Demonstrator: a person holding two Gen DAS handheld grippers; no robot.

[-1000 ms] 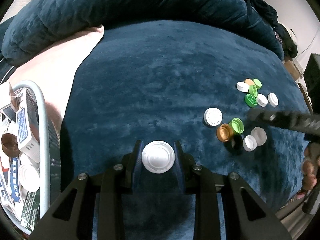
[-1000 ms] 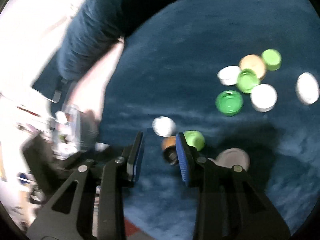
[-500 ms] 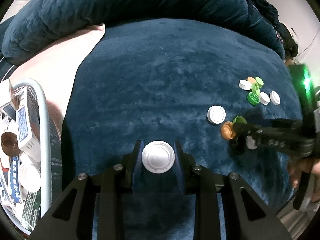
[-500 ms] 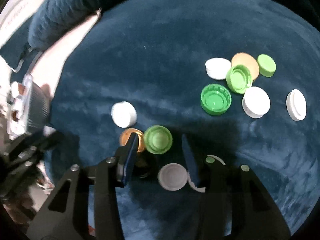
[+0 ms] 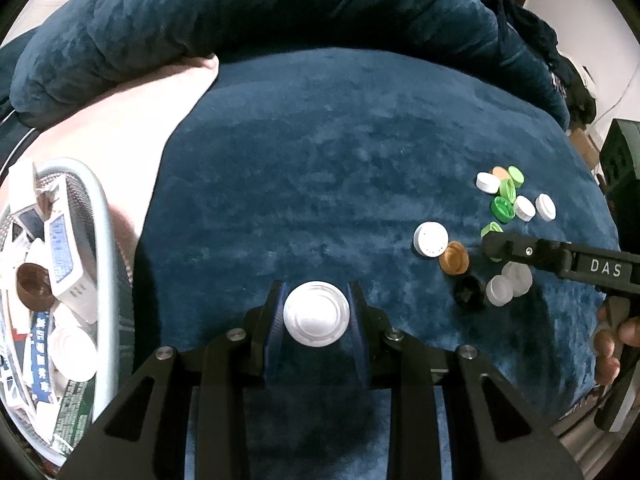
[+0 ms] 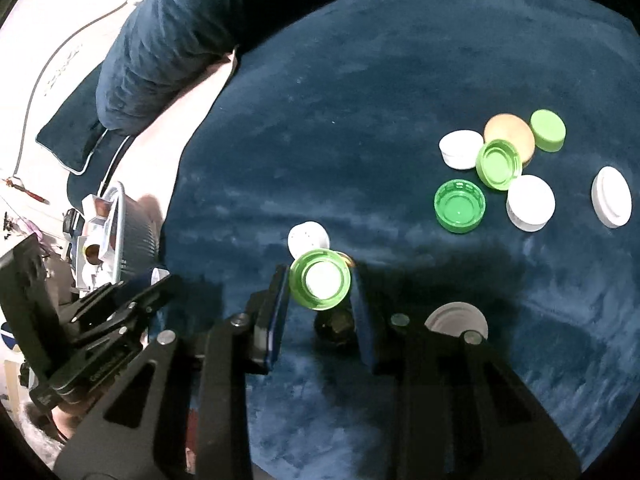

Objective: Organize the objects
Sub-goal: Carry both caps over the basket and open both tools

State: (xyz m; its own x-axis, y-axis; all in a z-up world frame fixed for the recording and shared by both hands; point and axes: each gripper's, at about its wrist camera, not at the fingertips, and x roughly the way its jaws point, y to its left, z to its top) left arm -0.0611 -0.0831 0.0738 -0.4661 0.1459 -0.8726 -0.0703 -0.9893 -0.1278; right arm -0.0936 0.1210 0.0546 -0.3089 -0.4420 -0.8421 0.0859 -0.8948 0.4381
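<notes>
Left wrist view: blue velvet cushion (image 5: pixel 320 184); mesh basket (image 5: pixel 102 240) far left; left hand-held gripper (image 5: pixel 316 316) clenched on white cap (image 5: pixel 316 314). Right hand-held gripper (image 6: pixel 320 286), jaws just closed, grasping green cap (image 6: pixel 320 280) near centre; loose caps (image 6: pixel 496 168) right.

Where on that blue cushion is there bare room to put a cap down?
The wide blue cushion between the mesh basket at left, the rolled pillow behind and the caps is bare. The right side is crowded: a far cap cluster and nearer caps around the right gripper.
</notes>
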